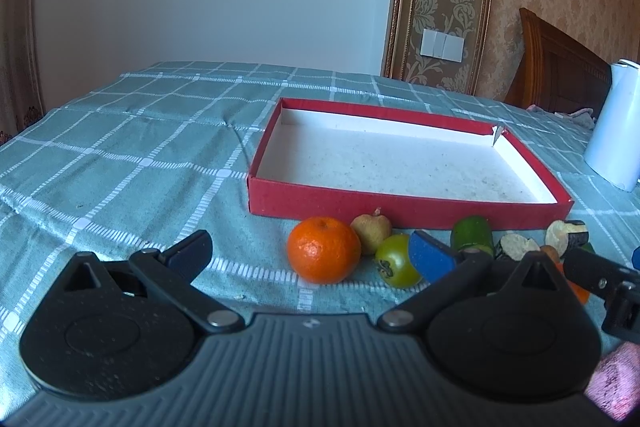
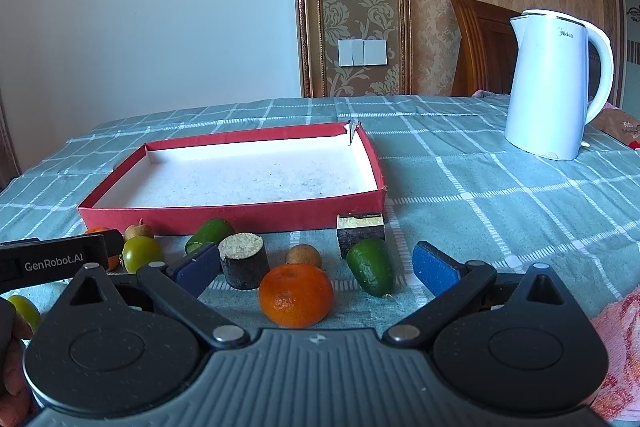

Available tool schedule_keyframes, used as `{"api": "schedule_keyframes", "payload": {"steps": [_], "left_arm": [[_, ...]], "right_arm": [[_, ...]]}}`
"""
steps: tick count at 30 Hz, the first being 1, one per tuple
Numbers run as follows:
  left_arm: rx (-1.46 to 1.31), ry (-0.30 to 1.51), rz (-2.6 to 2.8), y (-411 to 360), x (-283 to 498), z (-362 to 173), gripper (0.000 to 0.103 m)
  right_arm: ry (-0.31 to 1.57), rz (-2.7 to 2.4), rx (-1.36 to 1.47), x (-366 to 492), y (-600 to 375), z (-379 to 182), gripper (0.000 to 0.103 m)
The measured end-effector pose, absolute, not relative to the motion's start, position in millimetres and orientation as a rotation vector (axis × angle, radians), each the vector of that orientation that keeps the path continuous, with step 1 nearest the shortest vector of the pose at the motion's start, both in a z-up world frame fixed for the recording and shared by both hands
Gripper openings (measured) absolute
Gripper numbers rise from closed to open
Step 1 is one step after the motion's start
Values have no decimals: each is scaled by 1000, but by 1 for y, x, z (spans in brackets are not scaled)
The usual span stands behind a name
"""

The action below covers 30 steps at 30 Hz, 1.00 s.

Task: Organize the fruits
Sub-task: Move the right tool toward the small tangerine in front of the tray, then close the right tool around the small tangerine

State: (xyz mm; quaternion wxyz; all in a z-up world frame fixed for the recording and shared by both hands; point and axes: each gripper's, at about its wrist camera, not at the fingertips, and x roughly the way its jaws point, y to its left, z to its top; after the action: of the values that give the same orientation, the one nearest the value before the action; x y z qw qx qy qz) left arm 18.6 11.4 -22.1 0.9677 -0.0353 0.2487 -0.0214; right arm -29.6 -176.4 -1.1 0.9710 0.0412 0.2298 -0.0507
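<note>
A shallow red box [image 1: 400, 211] [image 2: 240, 217] with a white floor lies on the checked cloth, nothing in it. Fruits lie in a row along its near wall. In the left wrist view my left gripper [image 1: 310, 255] is open, with an orange [image 1: 323, 255] between its fingers and a tan fruit [image 1: 371, 233] and a green tomato [image 1: 396, 261] just right. In the right wrist view my right gripper [image 2: 316, 269] is open around another orange [image 2: 296, 295], with a dark cut piece [image 2: 244, 261], a small brown fruit [image 2: 303, 254] and a green avocado-like fruit [image 2: 370, 267] close by.
A white kettle [image 2: 556, 87] [image 1: 616, 131] stands at the right of the table. A dark block with a yellow top [image 2: 360, 231] leans by the box's near right corner. A wooden chair back [image 2: 480, 43] is behind the table. A pink towel [image 2: 616, 347] lies near right.
</note>
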Motion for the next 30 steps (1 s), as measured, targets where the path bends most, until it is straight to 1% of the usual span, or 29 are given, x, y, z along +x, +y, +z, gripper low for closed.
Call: {"api": "schedule_keyframes", "payload": {"steps": [30], "left_arm": [[-80, 501, -41, 13, 17, -22, 103]], "right_arm": [[425, -58, 61, -41, -176, 2, 103]]}}
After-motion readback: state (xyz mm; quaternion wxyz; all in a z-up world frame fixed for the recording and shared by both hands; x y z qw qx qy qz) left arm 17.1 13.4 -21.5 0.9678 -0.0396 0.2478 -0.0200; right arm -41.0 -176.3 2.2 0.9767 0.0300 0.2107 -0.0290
